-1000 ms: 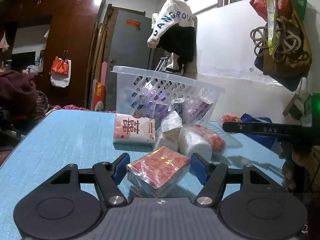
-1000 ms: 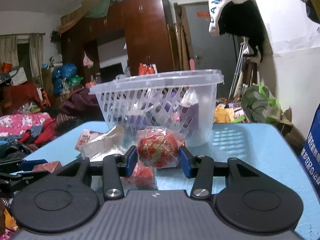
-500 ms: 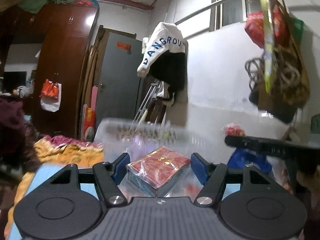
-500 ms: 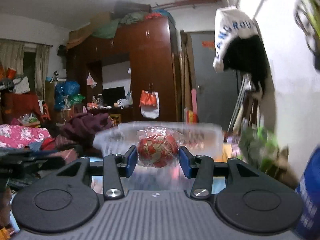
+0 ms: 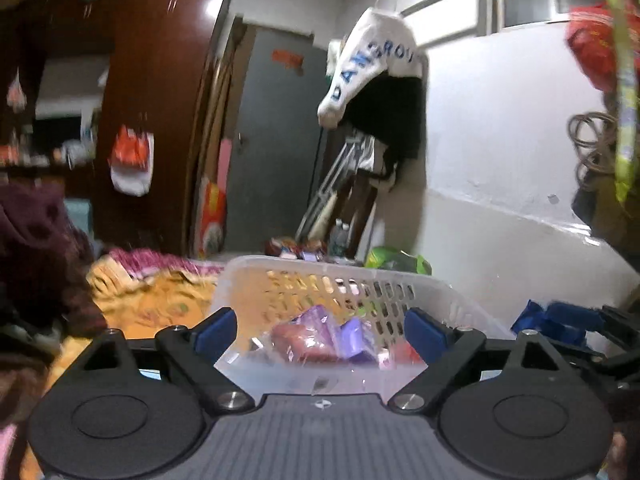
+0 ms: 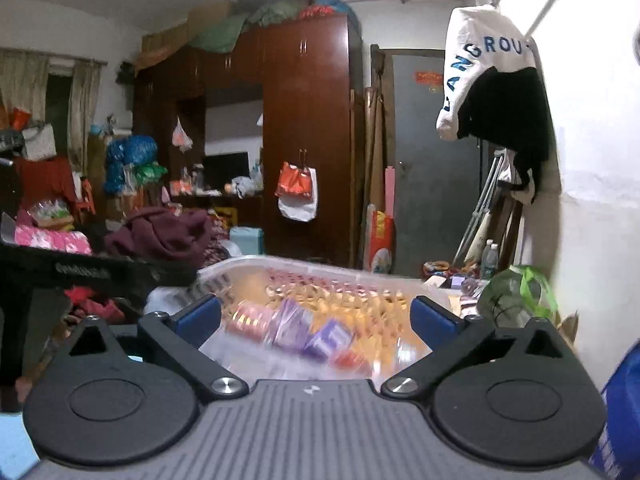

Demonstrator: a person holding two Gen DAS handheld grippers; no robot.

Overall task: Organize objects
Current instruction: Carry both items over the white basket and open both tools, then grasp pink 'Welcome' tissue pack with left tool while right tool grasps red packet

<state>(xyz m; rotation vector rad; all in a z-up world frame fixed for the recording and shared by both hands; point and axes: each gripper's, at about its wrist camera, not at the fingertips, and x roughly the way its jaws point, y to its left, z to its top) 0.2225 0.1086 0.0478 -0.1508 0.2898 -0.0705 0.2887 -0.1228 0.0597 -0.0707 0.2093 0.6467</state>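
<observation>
While both jaws opening wide, empty, basket (image 5: 424,280) contents blurred, indistinct.

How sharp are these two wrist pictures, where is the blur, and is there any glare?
Left wrist view: the wardrobe and bedding at the left smear with motion blur, glare streaks the wardrobe door, and the basket is soft. Right wrist view: the room behind is fairly crisp, but the basket and its purple packets are smeared. Fisheye bending curves the walls in both.
</observation>
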